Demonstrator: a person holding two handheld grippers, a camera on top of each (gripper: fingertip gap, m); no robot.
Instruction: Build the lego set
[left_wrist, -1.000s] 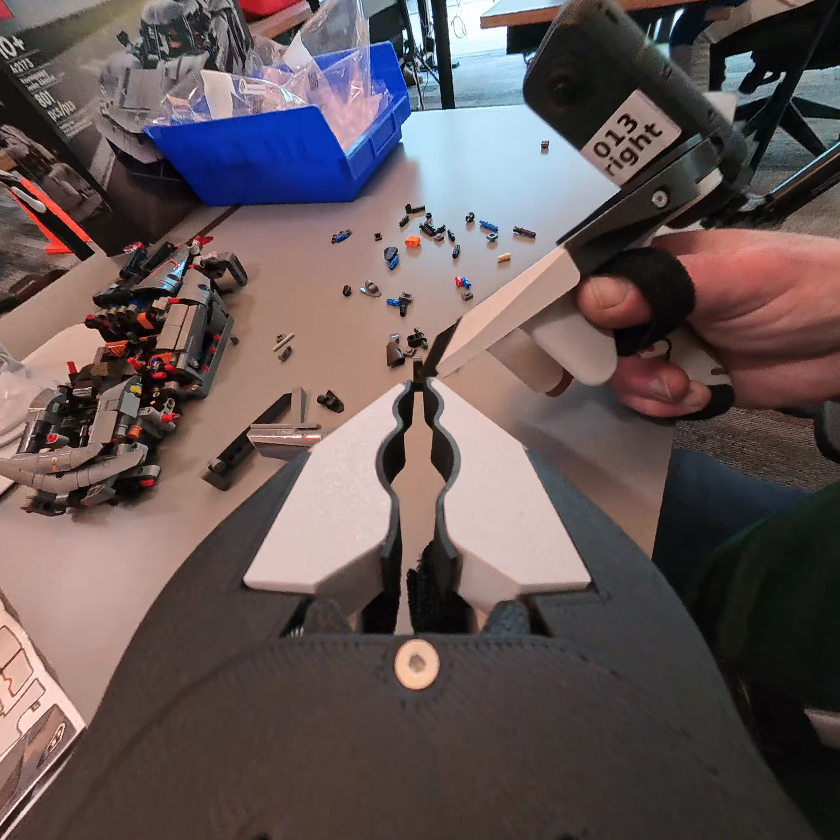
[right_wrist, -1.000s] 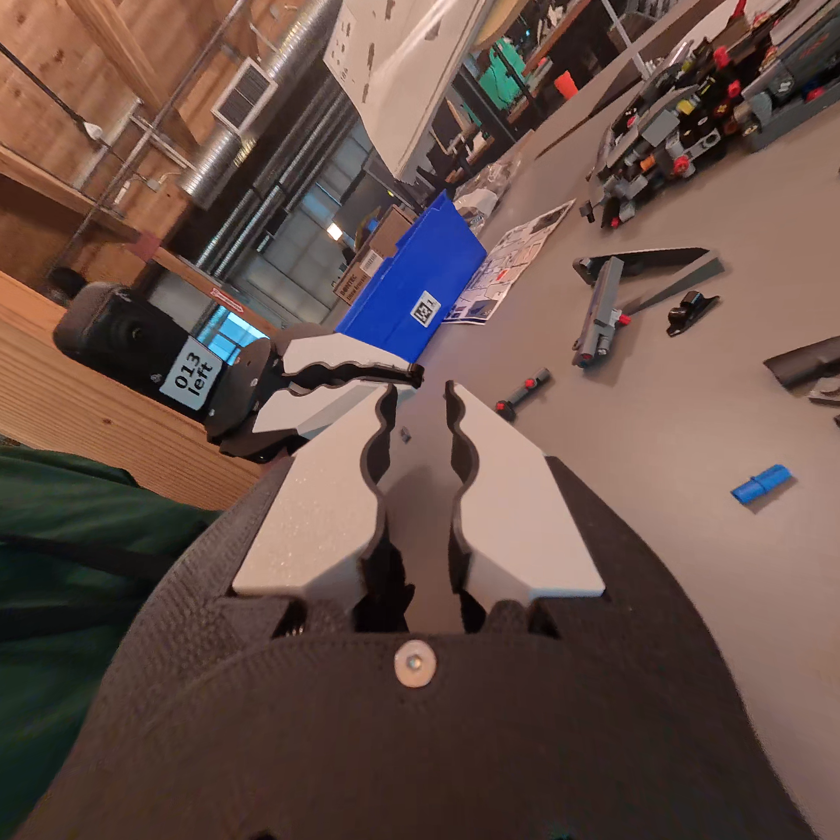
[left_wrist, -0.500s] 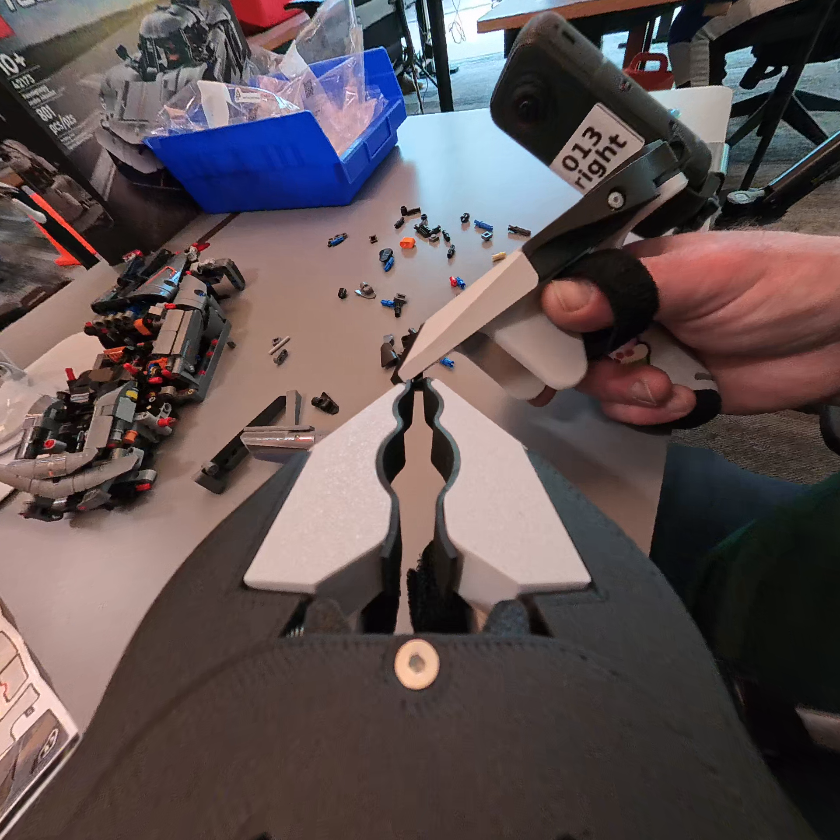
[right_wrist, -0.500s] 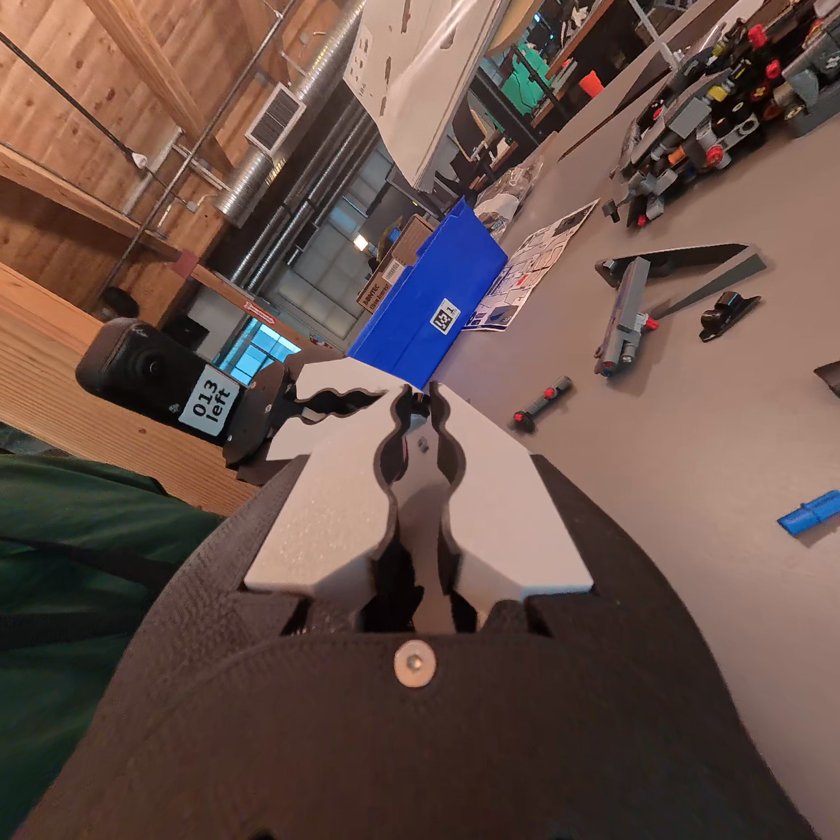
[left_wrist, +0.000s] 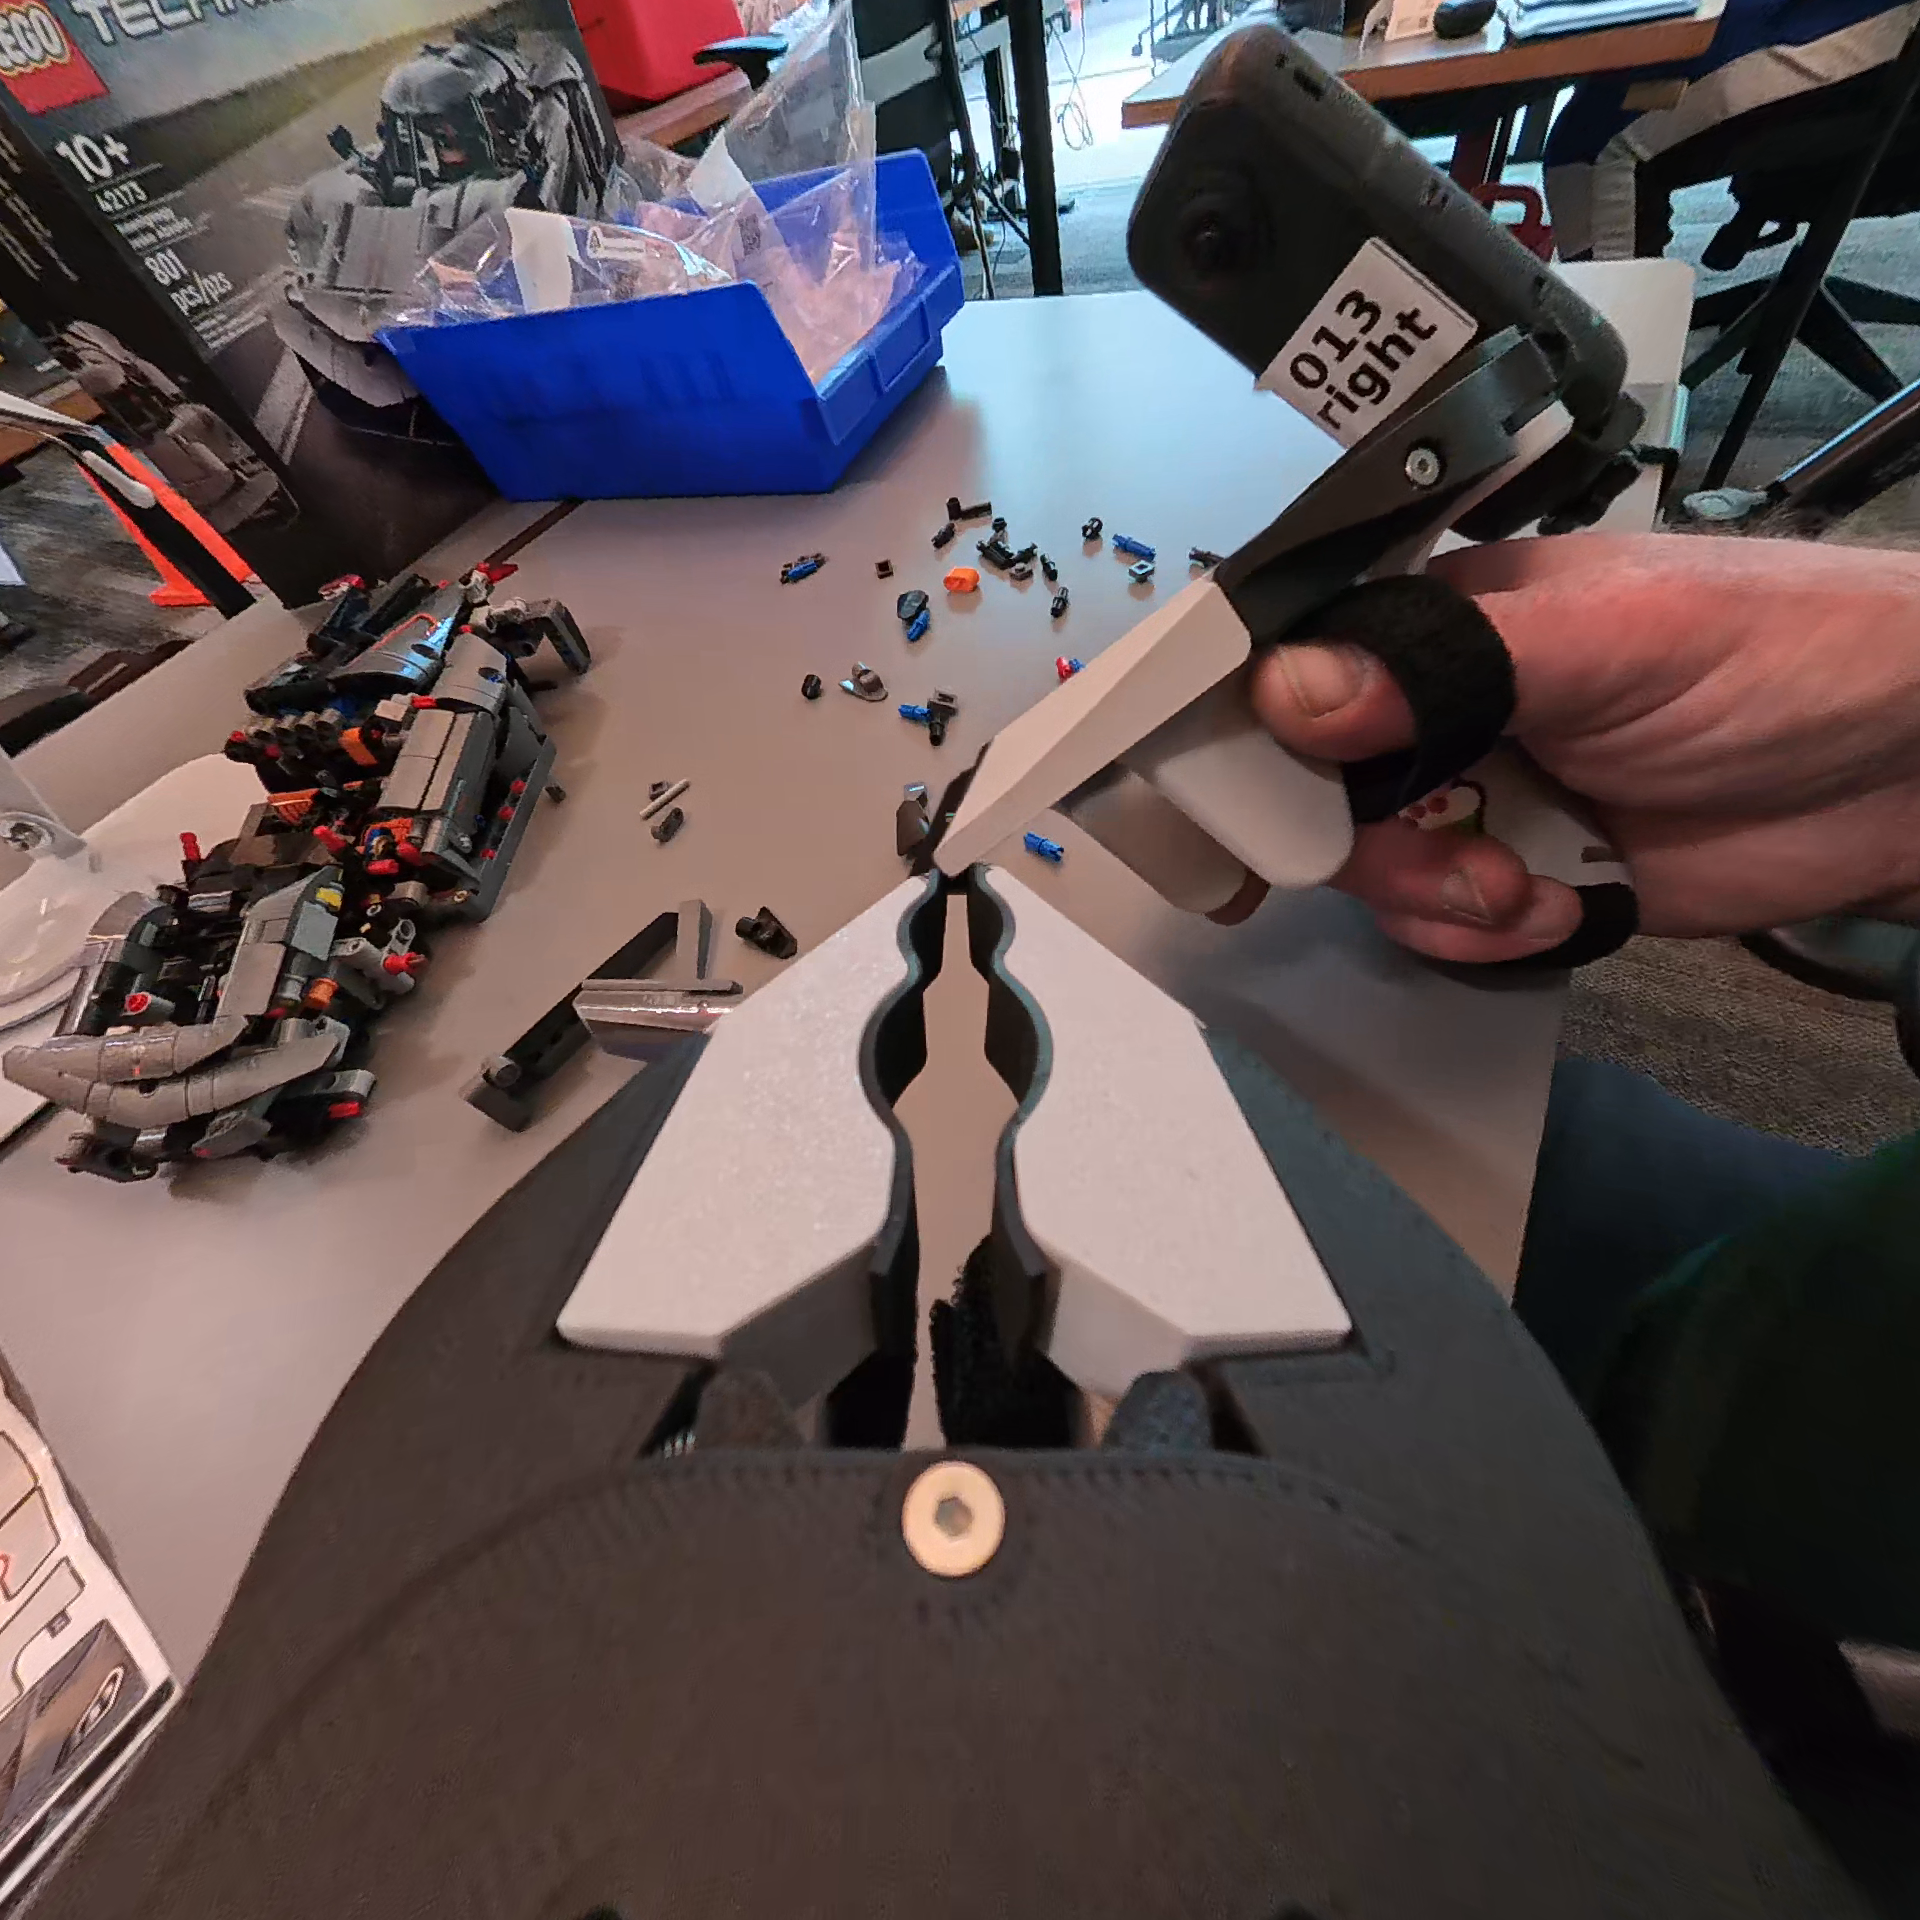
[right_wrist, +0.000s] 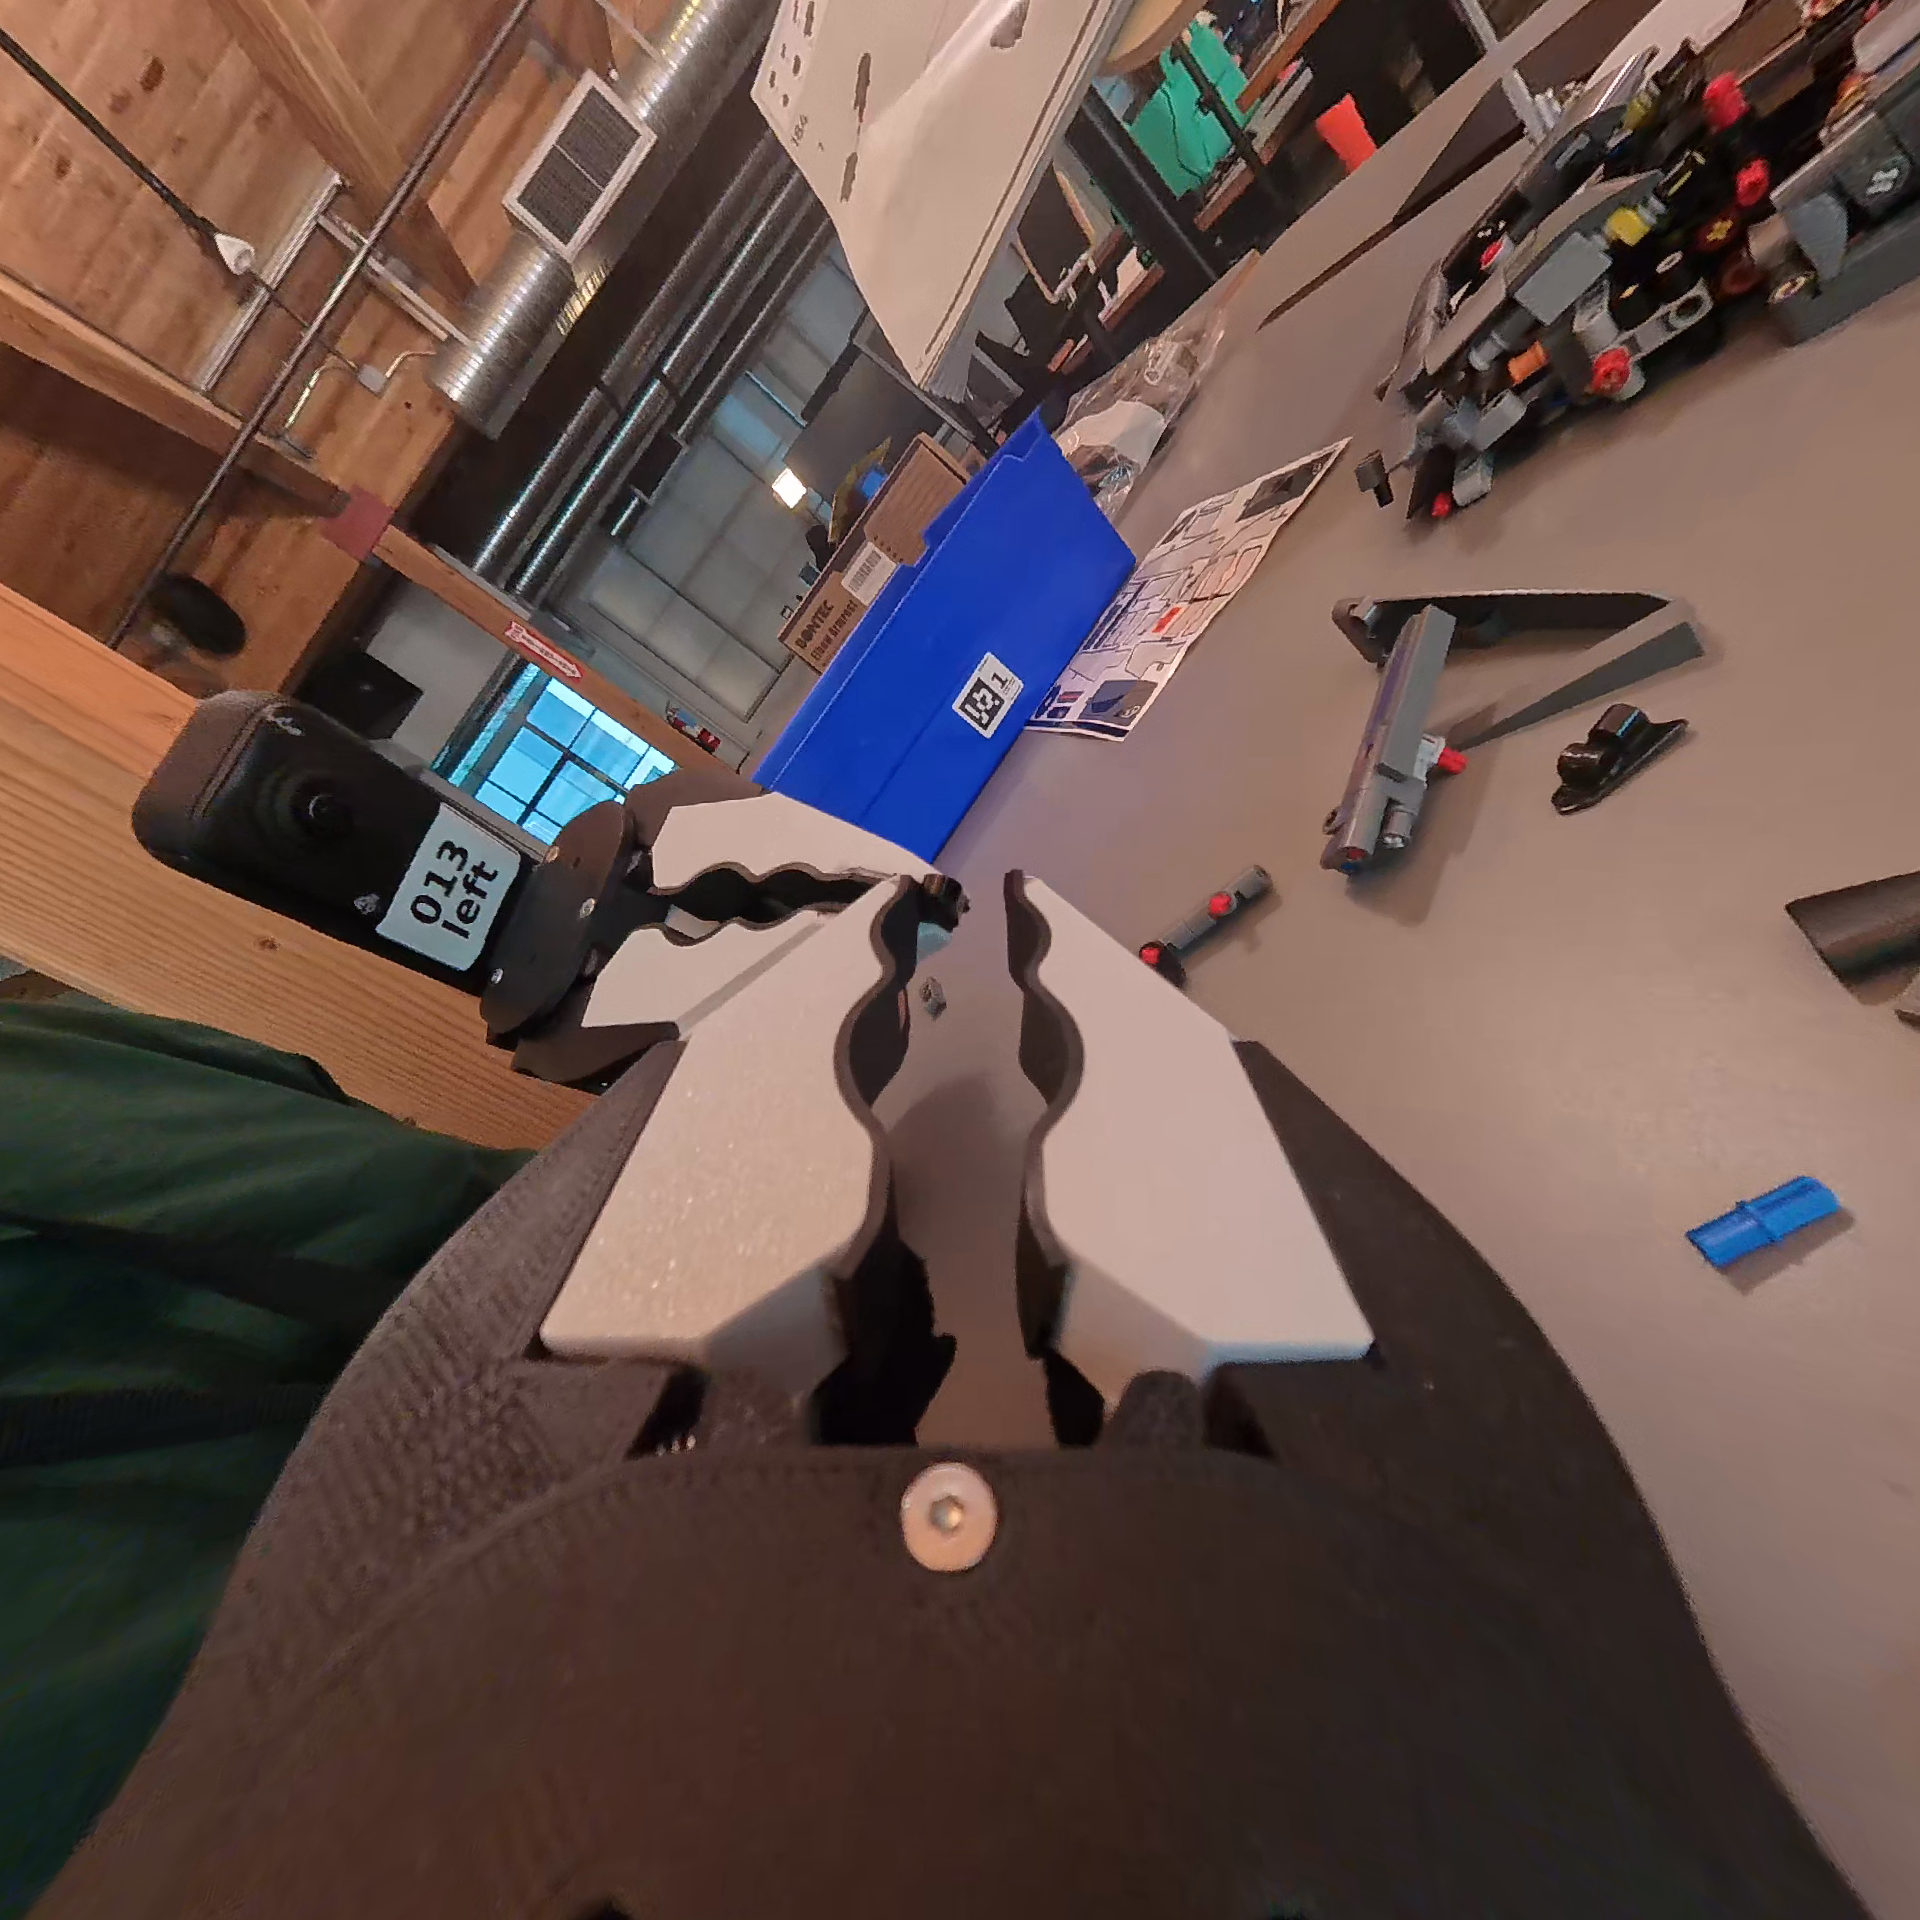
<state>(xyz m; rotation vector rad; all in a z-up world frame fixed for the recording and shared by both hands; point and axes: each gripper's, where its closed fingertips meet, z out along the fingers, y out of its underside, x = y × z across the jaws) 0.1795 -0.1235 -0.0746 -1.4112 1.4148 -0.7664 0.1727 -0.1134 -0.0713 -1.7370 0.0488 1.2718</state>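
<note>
The left gripper pinches a tiny dark piece, mostly hidden between its tips; the right gripper meets it, jaws slightly apart.

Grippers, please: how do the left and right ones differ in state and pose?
Left gripper is shut on a small black piece; right gripper is open and empty. Right gripper slants down at left gripper's tips, which point ahead. Both have white fingers with wavy black pads.
</note>
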